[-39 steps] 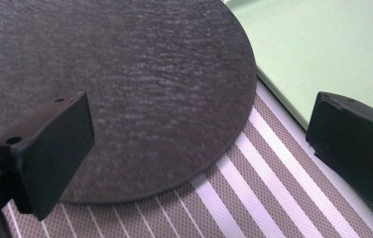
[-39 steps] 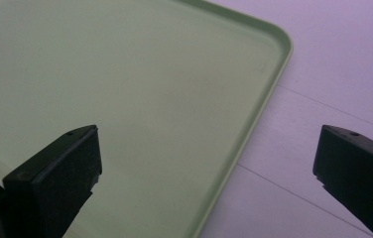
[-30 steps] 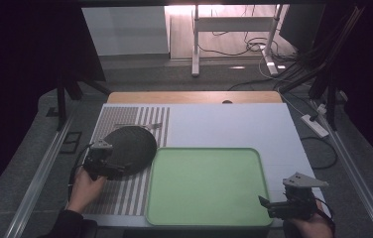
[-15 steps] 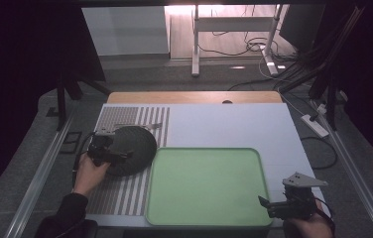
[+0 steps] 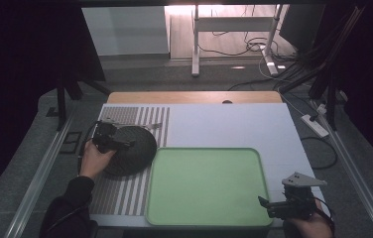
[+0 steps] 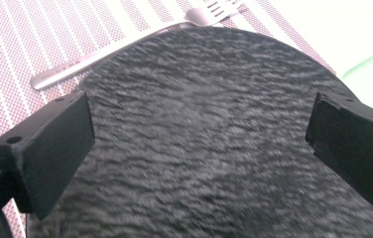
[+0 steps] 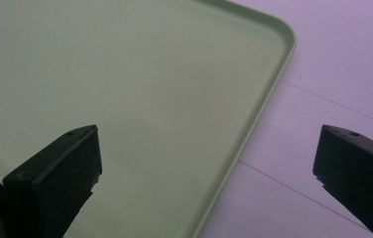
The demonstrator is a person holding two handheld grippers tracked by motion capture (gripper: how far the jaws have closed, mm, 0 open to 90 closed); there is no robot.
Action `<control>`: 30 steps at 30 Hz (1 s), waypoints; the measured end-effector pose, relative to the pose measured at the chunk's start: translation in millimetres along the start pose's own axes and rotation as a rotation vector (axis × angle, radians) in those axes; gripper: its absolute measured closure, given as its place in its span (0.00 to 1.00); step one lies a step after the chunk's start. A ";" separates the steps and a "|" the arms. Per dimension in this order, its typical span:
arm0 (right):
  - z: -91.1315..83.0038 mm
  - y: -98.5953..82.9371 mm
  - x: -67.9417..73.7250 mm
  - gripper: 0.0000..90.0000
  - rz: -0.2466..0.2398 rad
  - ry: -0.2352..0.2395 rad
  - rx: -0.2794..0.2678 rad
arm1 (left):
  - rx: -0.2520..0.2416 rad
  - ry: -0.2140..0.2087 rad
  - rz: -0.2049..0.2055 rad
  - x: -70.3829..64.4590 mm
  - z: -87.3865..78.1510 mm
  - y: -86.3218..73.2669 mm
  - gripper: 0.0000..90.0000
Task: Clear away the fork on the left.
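the left gripper [image 6: 199, 148] is hovering spread over the dark plate [image 6: 204, 134], which looks stiff, heavyish and rough, best pinched at its rim.

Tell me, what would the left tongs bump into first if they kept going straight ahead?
Most likely the round black textured plate: the left tongs hang open right over it. Past its far rim lies a silver metal fork on the striped placemat. How high the tongs hover is hard to judge.
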State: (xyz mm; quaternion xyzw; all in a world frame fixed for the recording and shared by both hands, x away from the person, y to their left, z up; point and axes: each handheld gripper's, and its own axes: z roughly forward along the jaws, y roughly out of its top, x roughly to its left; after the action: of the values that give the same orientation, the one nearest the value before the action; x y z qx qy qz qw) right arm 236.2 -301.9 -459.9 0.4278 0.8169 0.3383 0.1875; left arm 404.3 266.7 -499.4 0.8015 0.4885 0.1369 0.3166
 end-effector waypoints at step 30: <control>0.4 0.1 0.4 0.00 -0.010 0.005 0.006 | 0.072 0.049 0.001 42.4 38.4 46.9 0.78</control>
State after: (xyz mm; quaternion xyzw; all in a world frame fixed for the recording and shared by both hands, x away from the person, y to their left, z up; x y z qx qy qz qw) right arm 236.2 -301.4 -460.1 0.4235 0.8205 0.3360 0.1859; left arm 477.8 274.1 -502.4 0.8090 0.5005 0.1391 0.2752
